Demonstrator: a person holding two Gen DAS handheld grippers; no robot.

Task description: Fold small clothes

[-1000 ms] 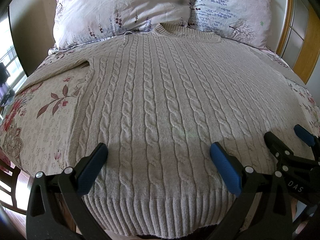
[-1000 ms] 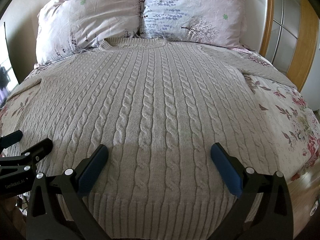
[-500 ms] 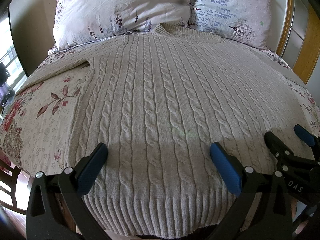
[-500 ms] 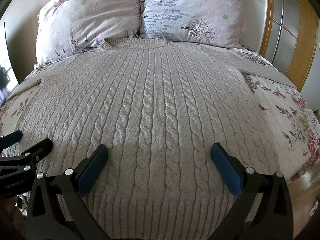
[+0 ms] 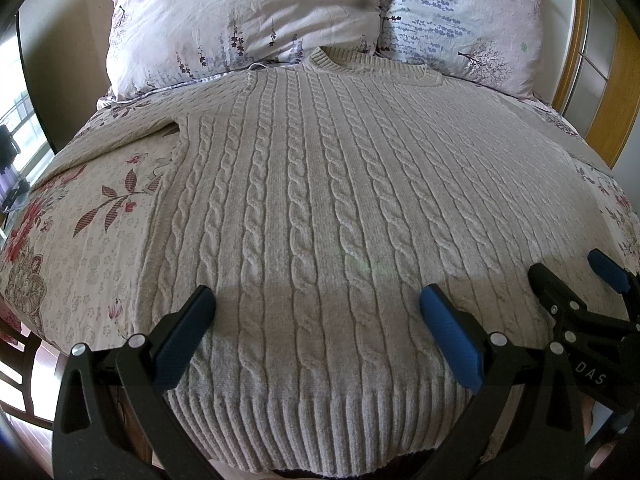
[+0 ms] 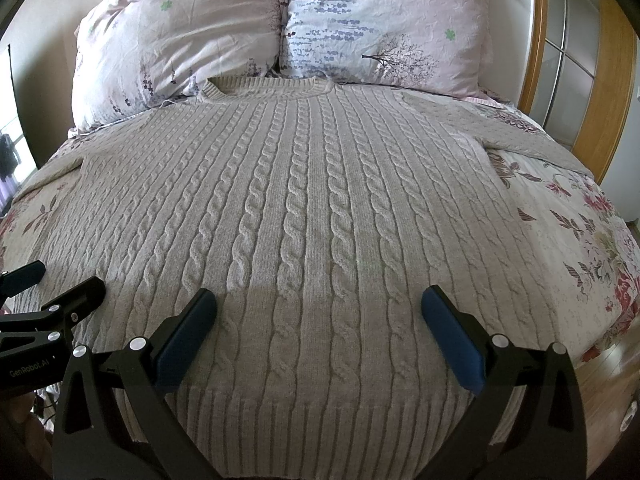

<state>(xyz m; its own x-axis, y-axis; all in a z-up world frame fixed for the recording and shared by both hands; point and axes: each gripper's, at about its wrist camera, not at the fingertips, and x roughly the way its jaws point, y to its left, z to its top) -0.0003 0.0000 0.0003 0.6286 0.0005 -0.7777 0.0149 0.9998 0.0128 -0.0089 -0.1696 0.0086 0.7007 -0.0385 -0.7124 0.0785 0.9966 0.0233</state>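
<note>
A beige cable-knit sweater (image 5: 320, 200) lies flat and face up on the bed, collar toward the pillows, ribbed hem nearest me, sleeves spread to both sides. It also fills the right wrist view (image 6: 312, 208). My left gripper (image 5: 316, 312) is open and empty, hovering over the hem's left part. My right gripper (image 6: 320, 312) is open and empty over the hem's right part. The right gripper shows at the right edge of the left wrist view (image 5: 572, 280); the left gripper shows at the left edge of the right wrist view (image 6: 60, 284).
The floral bedspread (image 5: 92, 232) shows on both sides of the sweater. Two floral pillows (image 6: 180, 40) (image 6: 384, 24) lean at the head. A wooden headboard frame (image 6: 616, 92) stands at the right. A dark wooden chair (image 5: 16, 364) is at the bed's left corner.
</note>
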